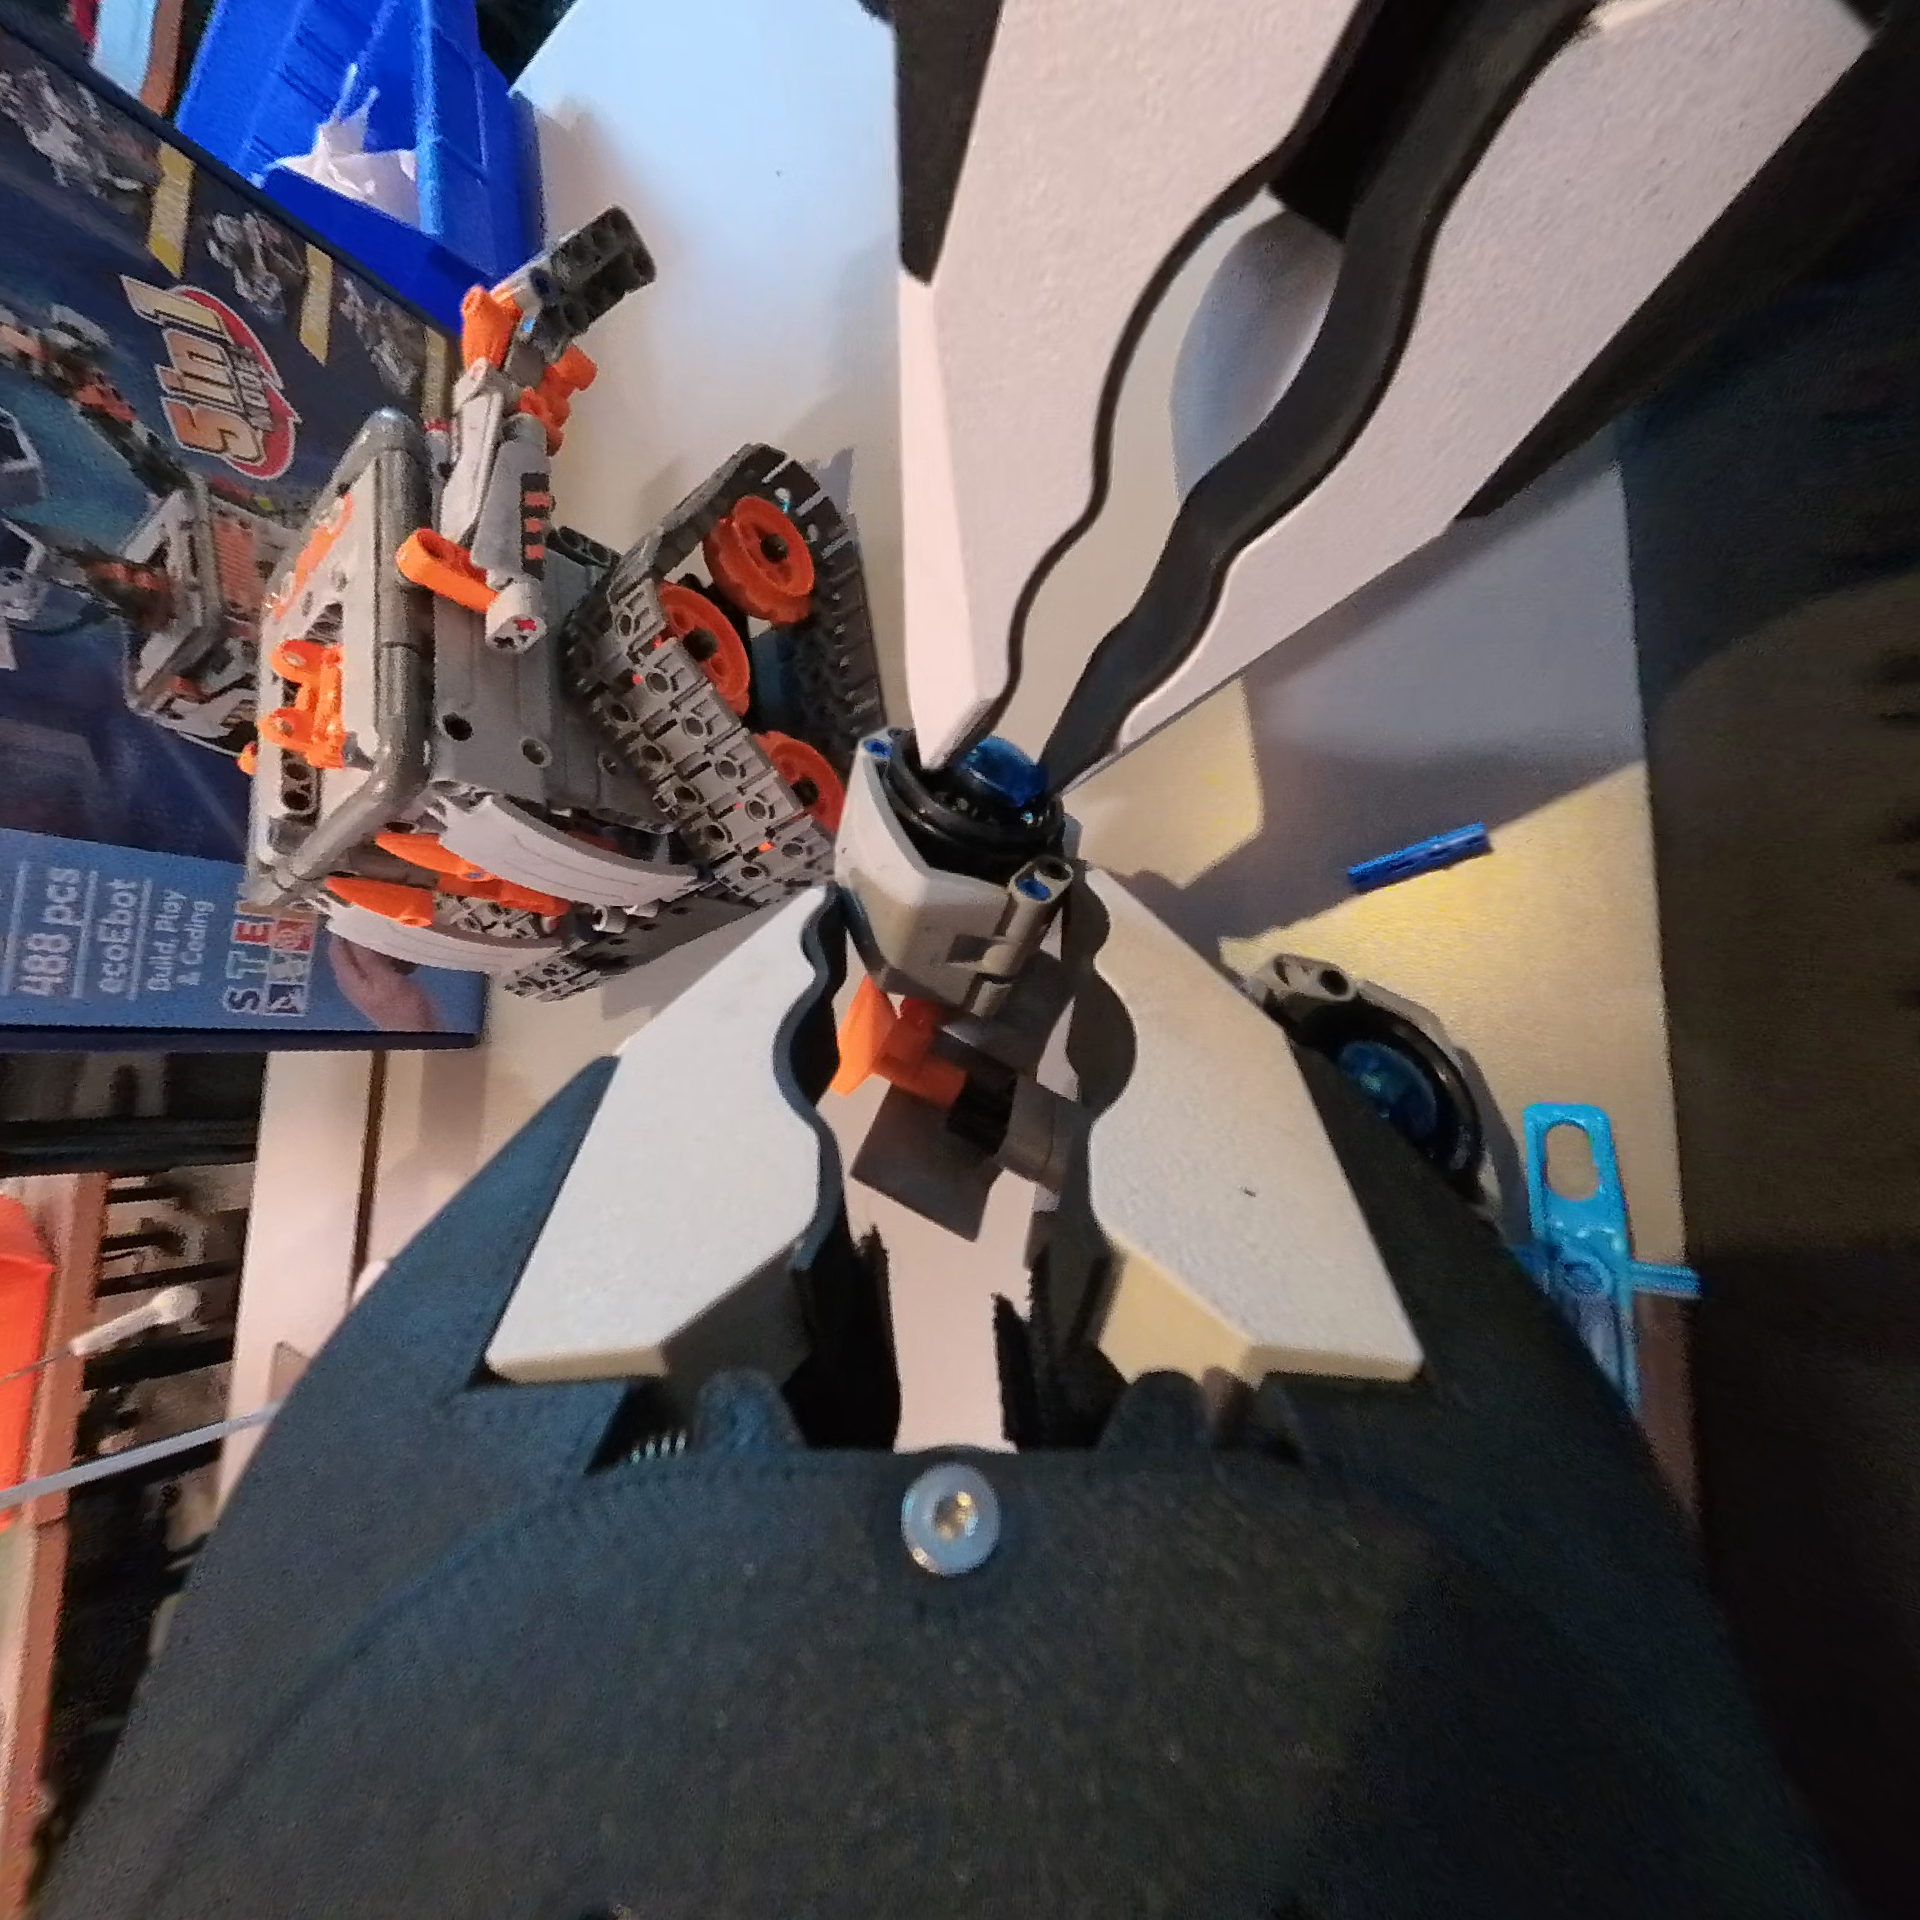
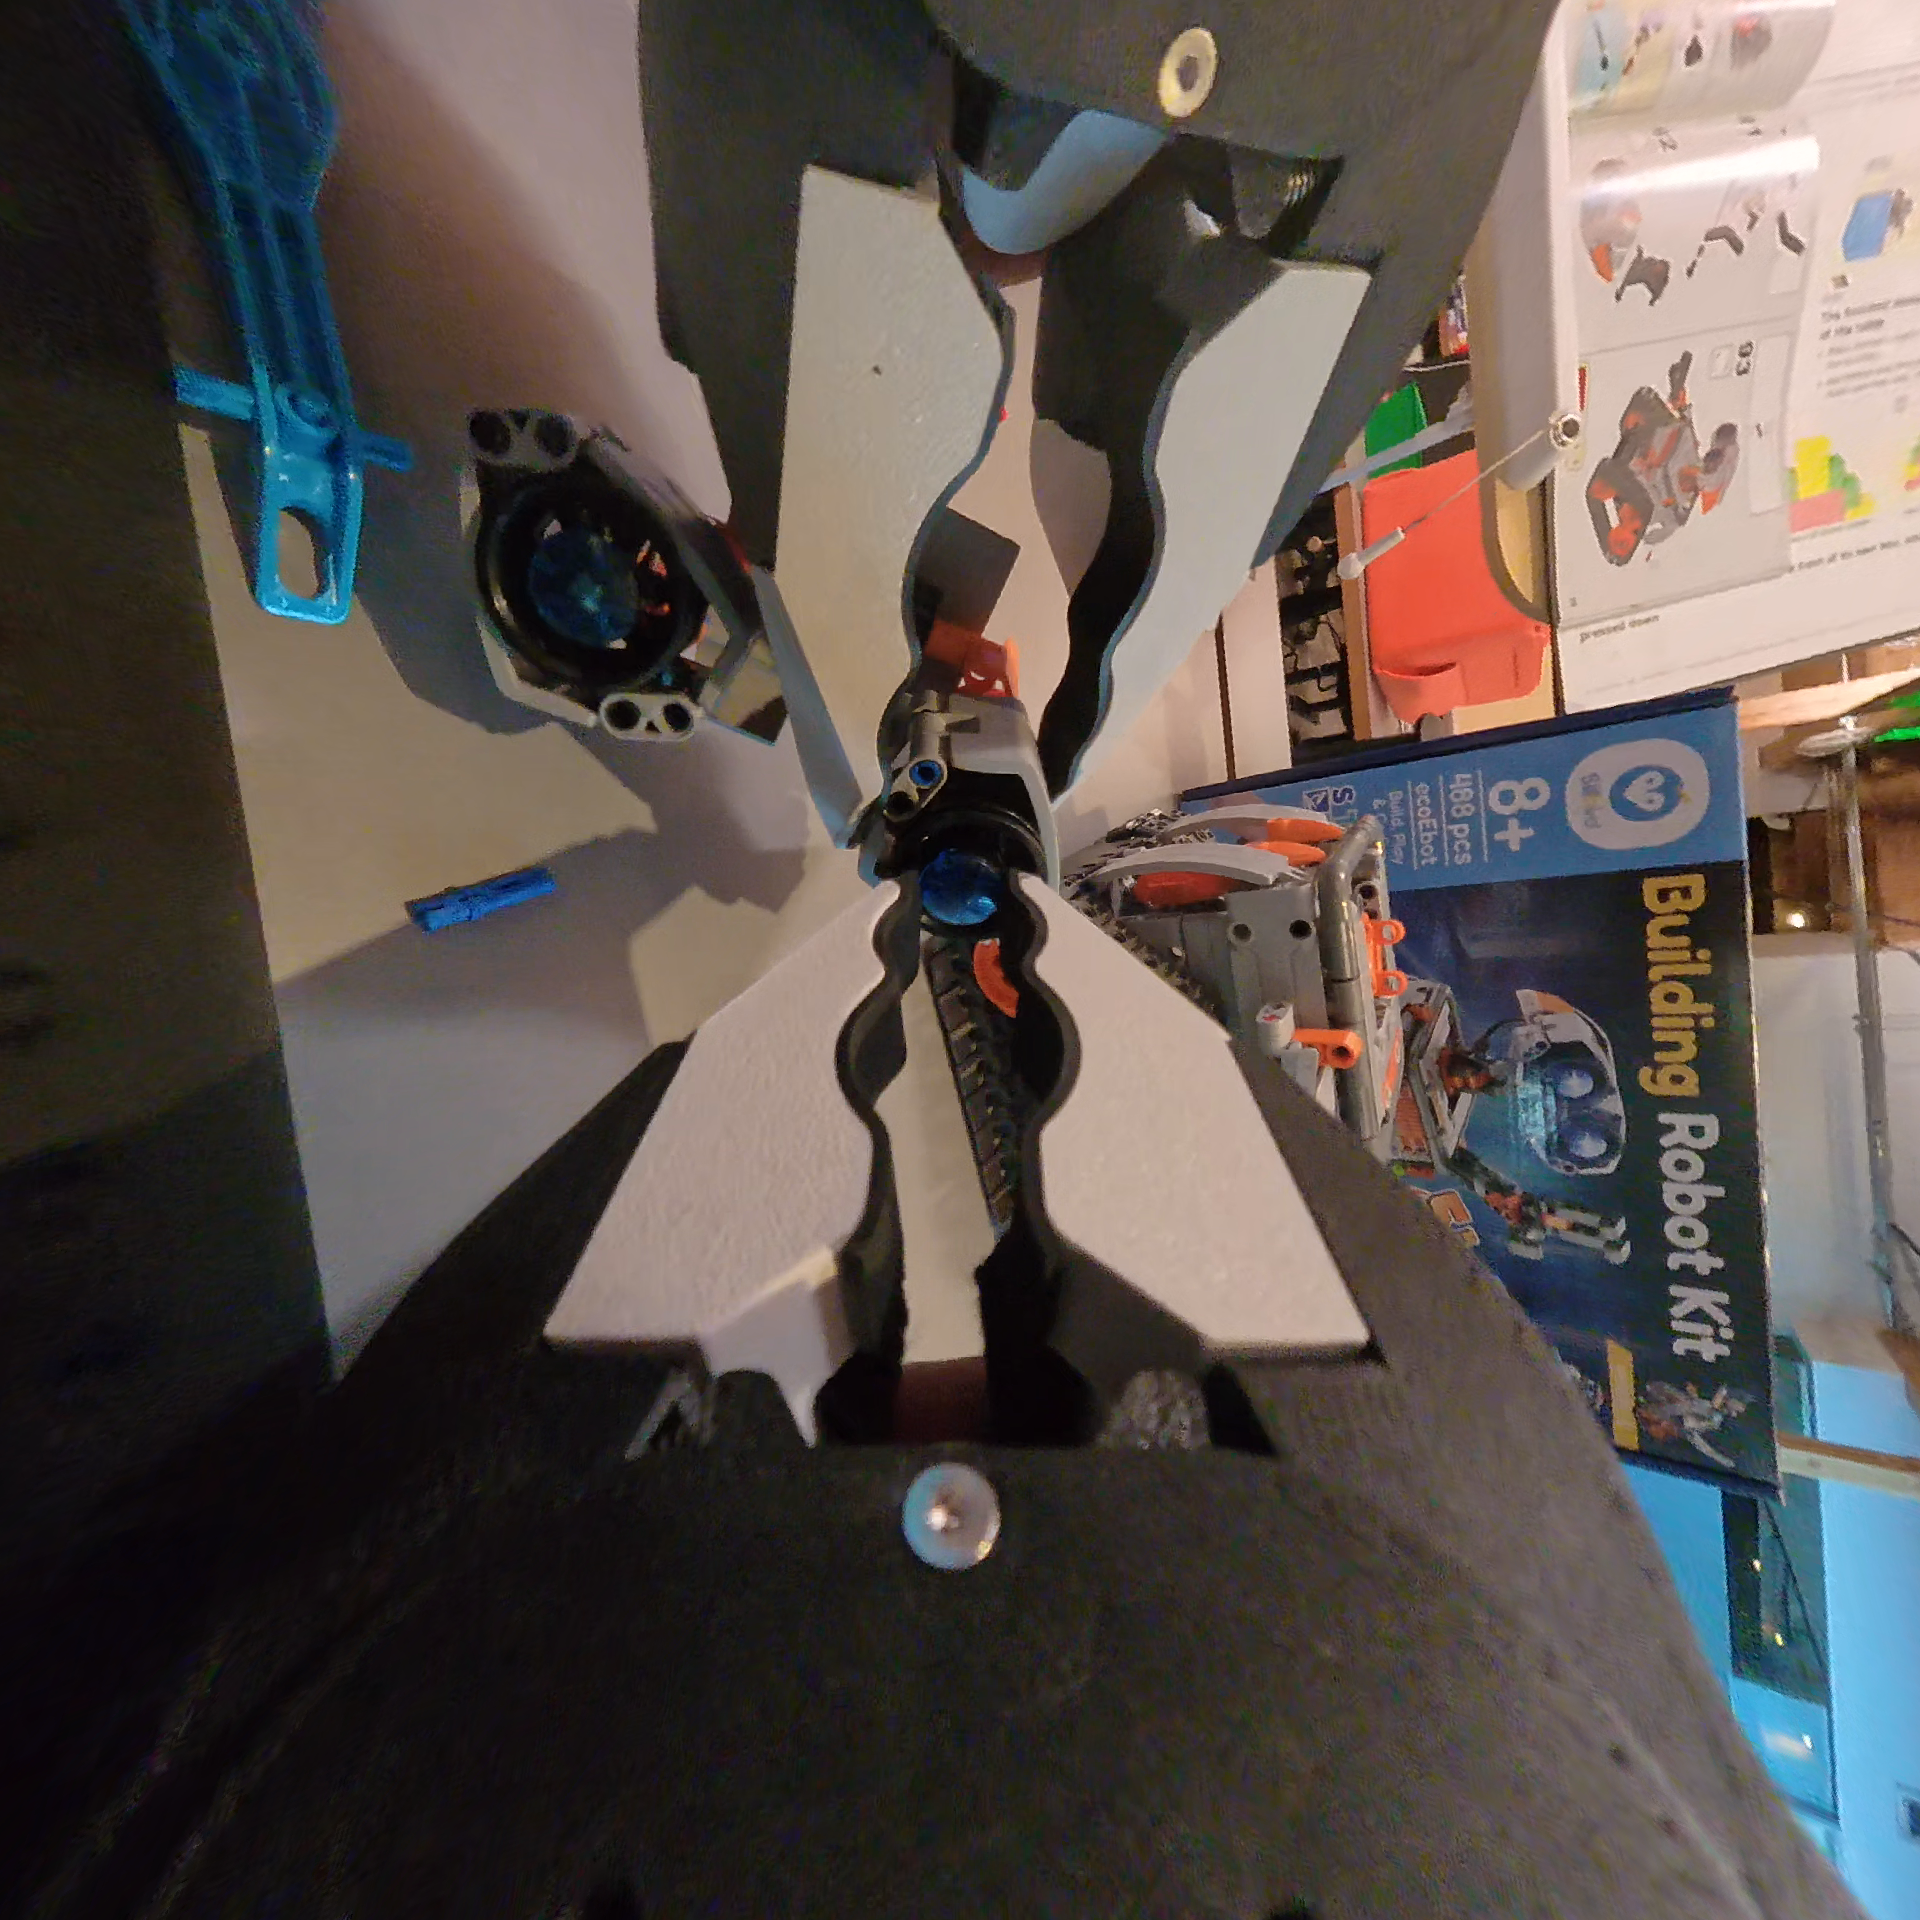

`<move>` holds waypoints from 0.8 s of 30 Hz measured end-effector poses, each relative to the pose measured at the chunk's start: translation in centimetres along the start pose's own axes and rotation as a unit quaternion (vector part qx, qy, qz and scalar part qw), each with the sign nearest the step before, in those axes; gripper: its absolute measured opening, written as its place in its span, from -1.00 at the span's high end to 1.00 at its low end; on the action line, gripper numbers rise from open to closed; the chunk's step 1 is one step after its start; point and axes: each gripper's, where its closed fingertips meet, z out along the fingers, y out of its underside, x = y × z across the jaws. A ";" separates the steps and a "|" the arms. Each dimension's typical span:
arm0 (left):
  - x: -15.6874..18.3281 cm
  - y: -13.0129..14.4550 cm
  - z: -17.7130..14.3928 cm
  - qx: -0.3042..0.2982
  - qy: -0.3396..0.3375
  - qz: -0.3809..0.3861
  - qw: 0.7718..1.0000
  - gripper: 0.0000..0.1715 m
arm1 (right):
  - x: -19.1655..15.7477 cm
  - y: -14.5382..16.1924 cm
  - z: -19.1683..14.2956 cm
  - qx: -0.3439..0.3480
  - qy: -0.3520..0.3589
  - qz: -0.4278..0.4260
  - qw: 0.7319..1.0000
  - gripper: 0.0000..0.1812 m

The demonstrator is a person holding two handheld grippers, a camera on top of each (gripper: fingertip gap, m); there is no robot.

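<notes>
My left gripper point(image 1: 956, 920) is shut on a grey eye module point(image 1: 935, 883) with a black ring and orange parts, held above the white table point(image 1: 727, 260). My right gripper point(image 2: 958, 891) is shut on the round blue lens point(image 2: 956, 883) at the module's front. In the left wrist view the right gripper point(image 1: 1000, 750) comes in from the top onto the lens point(image 1: 1003, 774). In the right wrist view the left gripper point(image 2: 956, 774) comes from above, clamping the module point(image 2: 982, 743). A grey and orange tracked robot model point(image 1: 540, 707) stands just beside the module; it also shows in the right wrist view point(image 2: 1247, 935).
A second eye module point(image 1: 1382, 1081) point(image 2: 592, 592), a small blue pin point(image 1: 1418, 854) point(image 2: 480, 896) and a light-blue tool point(image 1: 1579, 1216) point(image 2: 291, 416) lie on the table. A blue kit box point(image 1: 125, 623) point(image 2: 1558, 1039) stands behind the model. A blue bin point(image 1: 384, 135), an instruction booklet point(image 2: 1714, 312) and an orange bin point(image 2: 1444, 592) sit farther off. The tips of both grippers are at nearly the same place.
</notes>
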 end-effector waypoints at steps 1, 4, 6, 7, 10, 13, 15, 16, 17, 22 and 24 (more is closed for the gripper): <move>0.1 0.0 0.1 0.003 0.008 -0.007 1.000 0.55 | 0.0 0.0 0.0 0.003 -0.007 -0.006 1.000 0.86; 0.3 0.1 0.2 0.005 0.037 -0.022 0.999 0.55 | -0.2 0.1 0.1 0.015 -0.031 -0.014 0.999 0.86; 0.5 0.0 0.3 0.013 0.055 -0.040 0.998 0.55 | -0.2 0.2 0.0 0.026 -0.046 -0.016 0.998 0.86; 0.5 0.0 0.3 0.016 0.061 -0.045 0.997 0.55 | -0.2 0.2 0.0 0.033 -0.053 -0.014 0.998 0.86; 0.7 0.1 0.3 0.019 0.084 -0.058 0.995 0.55 | -0.3 0.2 0.1 0.047 -0.080 -0.006 0.996 0.86; 0.9 0.1 0.4 0.019 0.105 -0.071 0.992 0.55 | -0.5 0.2 0.1 0.055 -0.113 0.016 0.992 0.86; 1.1 0.2 0.5 0.018 0.123 -0.085 0.989 0.55 | -0.6 0.2 0.1 0.064 -0.140 0.043 0.987 0.86; 1.1 0.2 0.5 0.019 0.129 -0.092 0.987 0.55 | -0.6 0.3 0.2 0.067 -0.150 0.056 0.985 0.86; 1.1 0.3 0.6 0.020 0.136 -0.100 0.985 0.55 | -0.6 0.3 0.3 0.070 -0.161 0.069 0.982 0.86; 1.1 0.4 0.7 0.024 0.154 -0.123 0.980 0.55 | -0.5 0.3 0.5 0.092 -0.205 0.131 0.966 0.86; 1.1 0.5 0.8 0.021 0.153 -0.125 0.980 0.55 | -0.5 0.3 0.6 0.097 -0.215 0.153 0.960 0.86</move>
